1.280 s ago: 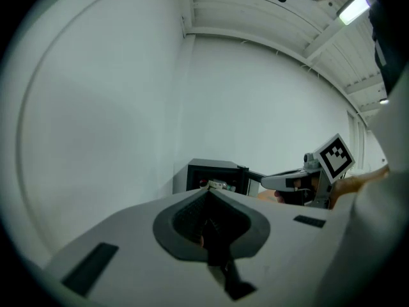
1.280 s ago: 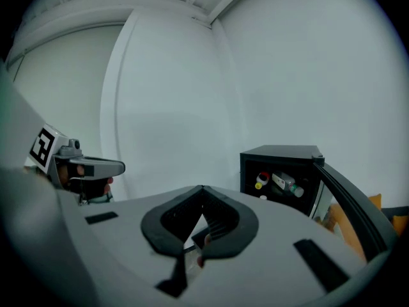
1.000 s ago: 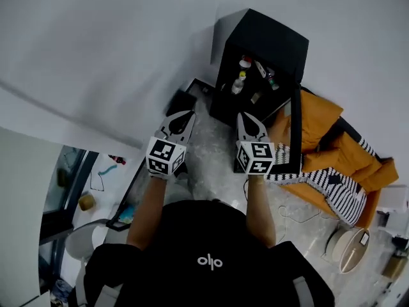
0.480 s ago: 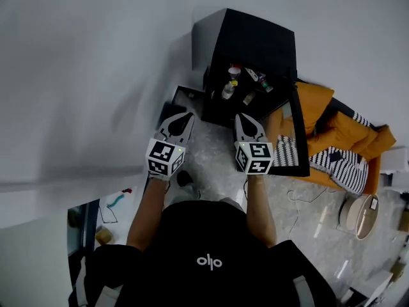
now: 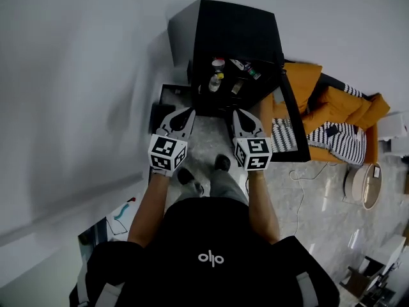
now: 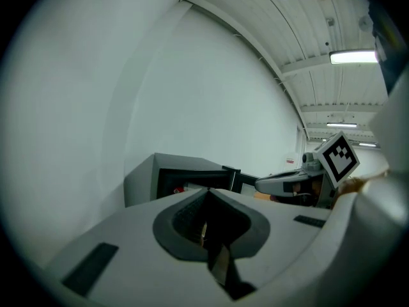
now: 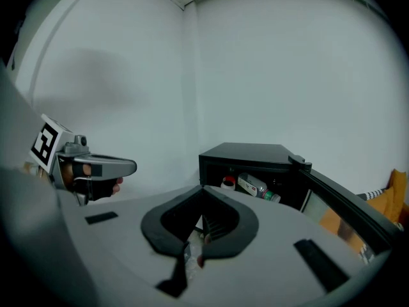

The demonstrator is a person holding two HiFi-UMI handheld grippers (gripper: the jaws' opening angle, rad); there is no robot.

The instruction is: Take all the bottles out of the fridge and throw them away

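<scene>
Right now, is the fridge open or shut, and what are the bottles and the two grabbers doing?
fridge: open.
bottles: inside the fridge, one lying on its side, none picked up.
left gripper: shut, holding nothing.
right gripper: shut, holding nothing.

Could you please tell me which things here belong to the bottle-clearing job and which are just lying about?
Job: black fridge, door open; bottles inside it.
Lying about: orange sofa; striped blanket; round pale object on the floor.
</scene>
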